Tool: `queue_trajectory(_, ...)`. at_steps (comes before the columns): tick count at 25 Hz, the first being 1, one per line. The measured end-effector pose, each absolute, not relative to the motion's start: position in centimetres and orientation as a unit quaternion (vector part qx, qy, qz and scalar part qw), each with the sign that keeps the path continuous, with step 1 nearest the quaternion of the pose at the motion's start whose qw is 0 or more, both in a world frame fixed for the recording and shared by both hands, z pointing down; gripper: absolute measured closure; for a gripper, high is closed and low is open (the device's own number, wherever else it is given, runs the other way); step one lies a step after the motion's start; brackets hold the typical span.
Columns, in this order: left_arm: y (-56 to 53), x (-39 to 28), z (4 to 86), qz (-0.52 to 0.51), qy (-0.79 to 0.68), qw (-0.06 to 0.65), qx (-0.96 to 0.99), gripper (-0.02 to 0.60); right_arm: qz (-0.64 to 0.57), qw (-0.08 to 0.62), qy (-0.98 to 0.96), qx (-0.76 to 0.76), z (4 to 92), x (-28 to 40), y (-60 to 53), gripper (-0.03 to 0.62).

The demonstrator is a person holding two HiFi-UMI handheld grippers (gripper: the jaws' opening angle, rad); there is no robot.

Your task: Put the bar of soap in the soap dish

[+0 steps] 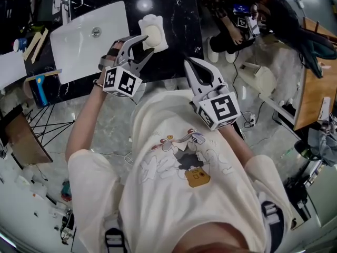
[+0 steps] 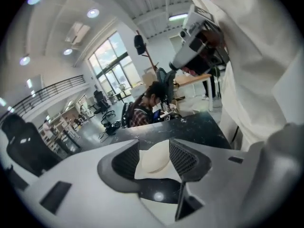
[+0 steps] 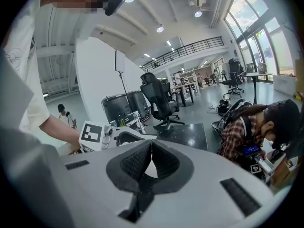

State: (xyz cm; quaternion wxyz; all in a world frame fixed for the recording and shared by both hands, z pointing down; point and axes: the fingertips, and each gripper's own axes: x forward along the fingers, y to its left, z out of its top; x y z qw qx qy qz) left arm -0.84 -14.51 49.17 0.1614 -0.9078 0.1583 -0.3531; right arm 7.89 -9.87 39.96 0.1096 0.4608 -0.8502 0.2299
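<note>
One soap [image 1: 154, 35] on dish [image 1: 149, 20], left hand-held gripper [image 1: 148, 43] open around it, right hand-held gripper [image 1: 187, 62] closed.

Two in all: the left hand-held gripper [image 1: 148, 44] and the right hand-held gripper [image 1: 187, 62]. One bar of soap [image 1: 154, 34], one soap dish [image 1: 149, 19], one white sink [image 1: 79, 41] at far left, one black worktop [image 1: 179, 20]. One seated person [image 1: 224, 4], far right.

R gripper [image 3: 151, 142] jaws together, tips touching, black counter [image 3: 186, 134] ahead.
</note>
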Motion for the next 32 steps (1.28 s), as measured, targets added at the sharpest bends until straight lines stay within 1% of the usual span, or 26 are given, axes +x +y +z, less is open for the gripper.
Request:
queue_trajectory(3, -13.8, -1.7, 45.9, -0.290, 0.239, 0.063, -0.925, 0.383, 0.224, 0.105, -0.858, 0.451, 39.6, 7.6, -10.4, 0.586)
queue_trajectory(6, -12.9, -2.8, 41.9, -0.181, 0.335, -0.068, -0.922, 0.393, 0.213, 0.099, -0.867, 0.440, 38.8, 7.6, -11.1, 0.586)
queue_trajectory(7, -12.5, -3.3, 40.5, -0.139, 0.370, -0.106, -0.913, 0.413, 0.208, 0.096, -0.870, 0.436, 38.5, 7.6, -11.4, 0.586)
queue_trajectory(8, -12.0, -3.7, 39.2, -0.102, 0.404, -0.131, -0.899, 0.458, 0.204, 0.093, -0.874, 0.432, 38.2, 7.6, -11.7, 0.586)
queue_trajectory(10, -10.8, -4.4, 37.5, -0.063, 0.468, -0.148, -0.869, 0.545, 0.199, 0.086, -0.880, 0.423, 37.8, 7.6, -12.3, 0.586)
queue_trajectory(11, -10.3, -4.6, 37.5, -0.061, 0.494, -0.160, -0.852, 0.574, 0.196, 0.084, -0.882, 0.420, 37.7, 7.6, -12.5, 0.586)
queue_trajectory(14, -8.8, -4.3, 39.0, -0.049, 0.542, -0.216, -0.811, 0.575, 0.187, 0.082, -0.887, 0.413, 38.0, 7.5, -13.0, 0.588)
queue_trajectory(18, -6.6, -3.7, 38.6, -0.038, 0.572, -0.216, -0.790, 0.575, 0.179, 0.083, -0.900, 0.389, 38.4, 6.8, -12.7, 0.587)
queue_trajectory(22, -4.2, -4.3, 37.3, -0.013, 0.595, -0.232, -0.769, 0.575, 0.180, 0.095, -0.900, 0.386, 38.9, 6.8, -10.9, 0.588)
queue_trajectory(32, 3.7, -5.7, 38.2, 0.004, 0.611, -0.263, -0.746, 0.575, 0.178, 0.099, -0.888, 0.413, 38.9, 6.6, -2.9, 0.588)
